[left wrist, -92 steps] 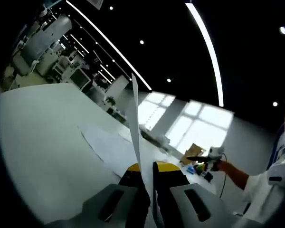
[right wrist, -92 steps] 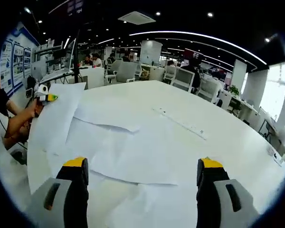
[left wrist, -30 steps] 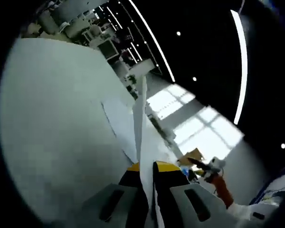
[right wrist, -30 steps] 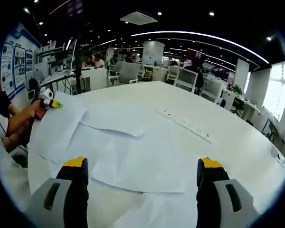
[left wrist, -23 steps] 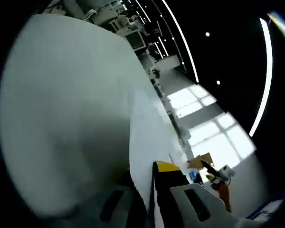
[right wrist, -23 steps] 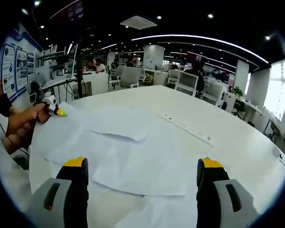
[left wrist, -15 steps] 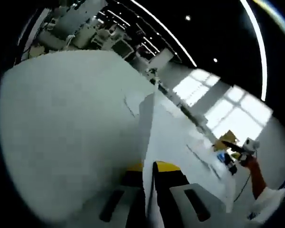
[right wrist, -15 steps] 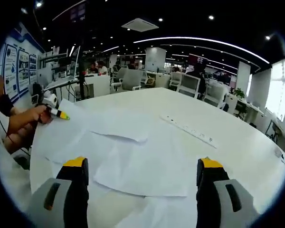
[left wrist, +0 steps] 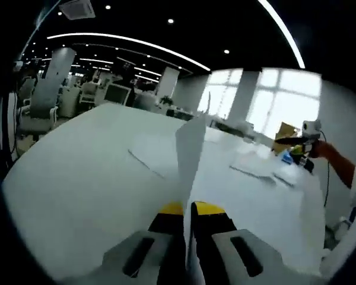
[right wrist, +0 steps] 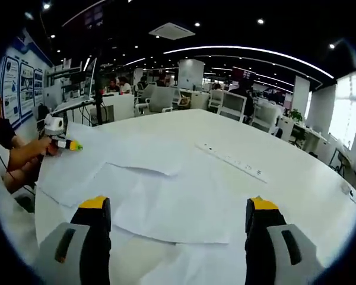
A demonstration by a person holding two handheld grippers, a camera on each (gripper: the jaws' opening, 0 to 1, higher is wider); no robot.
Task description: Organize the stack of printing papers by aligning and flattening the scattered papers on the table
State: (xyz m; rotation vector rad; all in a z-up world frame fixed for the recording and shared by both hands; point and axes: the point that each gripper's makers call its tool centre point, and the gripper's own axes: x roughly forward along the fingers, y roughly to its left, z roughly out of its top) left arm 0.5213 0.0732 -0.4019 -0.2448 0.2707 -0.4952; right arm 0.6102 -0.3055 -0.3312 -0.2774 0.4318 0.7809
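A light, limp sheet (left wrist: 190, 148) is pinched at its near edge by the closed left gripper (left wrist: 187, 209) and stands buckled above the table (left wrist: 77, 178), while the right gripper (right wrist: 175, 214), wide open and empty, is held over the scattered papers (right wrist: 166, 196), which are judged best taken at edges.

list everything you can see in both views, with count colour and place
table: one, white, round, under the papers
loose papers: several, white, overlapping flat on the table's near side
held sheet: one, white, standing on edge between the left tool's jaws
power strip: one, white, on the table beyond the papers
office chairs: several, pale, behind the table
left tool: one, grey with yellow tips, shut on the held sheet
right tool: one, grey with yellow tips, jaws wide apart above the papers
person's hand: one, holding the left tool
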